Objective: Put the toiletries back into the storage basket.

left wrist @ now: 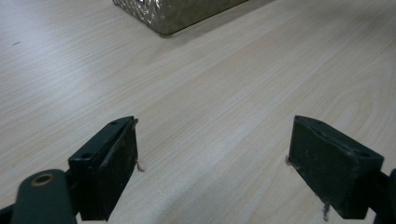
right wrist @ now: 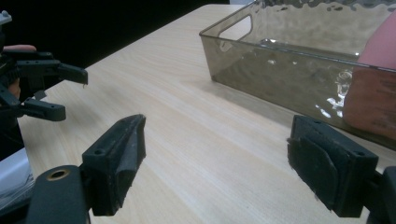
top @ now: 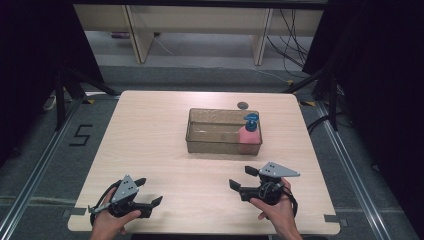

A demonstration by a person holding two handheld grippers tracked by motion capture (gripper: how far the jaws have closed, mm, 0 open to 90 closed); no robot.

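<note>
While both grippers sit low near the table's [top: 165, 135] six o'clock edge, neither one grips anything: the left gripper [top: 149, 192], at about seven o'clock, has its jaws spread wide over bare wood in the left gripper view, and the right gripper [top: 241, 177], at about five o'clock, is just as wide open, with nothing between its pads. One tinted clear bin [top: 200, 143] stands a little past the table's centre toward one o'clock, well apart from both grippers. Inside it, against its three o'clock end, stands one pink bottle [top: 248, 136] with a blue pump top [top: 251, 121], upright. In the right gripper view the bottle [right wrist: 373, 100] shows through the bin wall [right wrist: 275, 77]; some dark print is on it, too blurred to read. The only writing that can be read is a black "5" [top: 80, 135] marked on the floor at nine o'clock from the table. One small dark disc [top: 243, 105] lies on the table just beyond the bin, toward twelve o'clock.
</note>
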